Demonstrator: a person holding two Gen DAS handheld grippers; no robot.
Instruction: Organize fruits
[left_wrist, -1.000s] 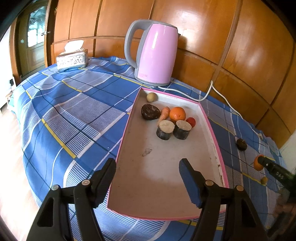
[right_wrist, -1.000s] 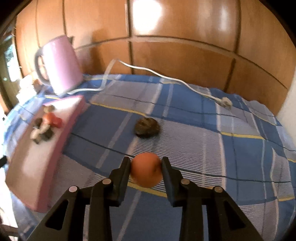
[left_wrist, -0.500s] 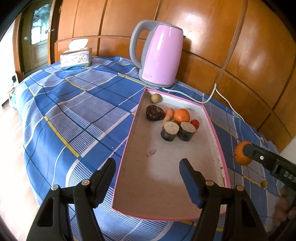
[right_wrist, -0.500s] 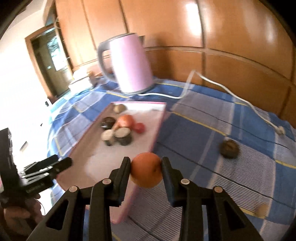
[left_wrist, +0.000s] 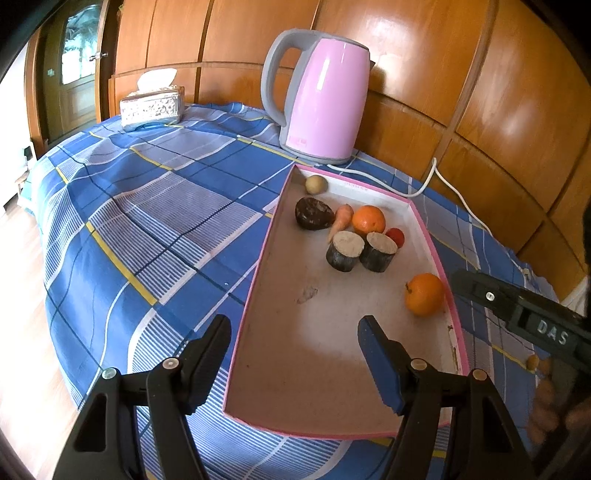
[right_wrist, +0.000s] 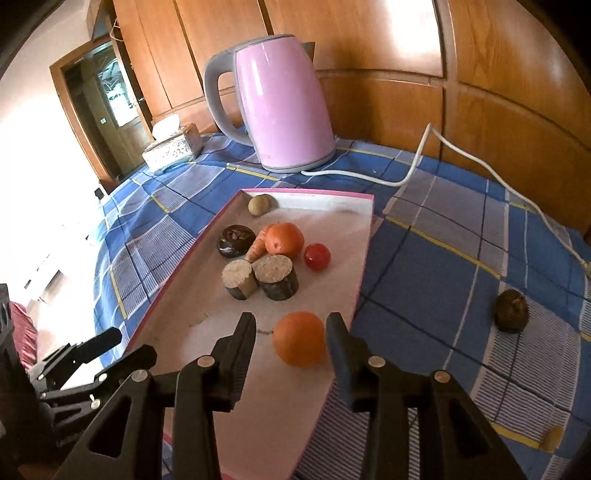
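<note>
Right tool (right_wrist: 290, 341): jaws opening, with the round smooth-skinned orange fruit (right_wrist: 300, 338) between them; gaps show on both sides of it, so the pads no longer press it. The orange sits on the floor of the shallow pink-rimmed white tray (right_wrist: 364, 258), near its right-hand rim, apart from the cluster further in: a second orange (right_wrist: 284, 239), a small carrot (right_wrist: 258, 244), a little red tomato-like fruit (right_wrist: 317, 256), two dark-barked log slices with pale cut faces (right_wrist: 260, 277), a dark brown lump (right_wrist: 235, 240) and a pale round fruit (right_wrist: 258, 204). Left tool (left_wrist: 295, 354): jaws wide, holding nothing, hovering over the tray's near end. Handling judgement: the orange looks light, firm with slight give, and rolls freely on the flat tray; grip across its widest girth, gently. A dark wrinkled round fruit (right_wrist: 511, 311) lies outside on the blue checked cloth of the worktop (right_wrist: 424, 266); probably light and hard-shelled, take it across the middle likewise.
</note>
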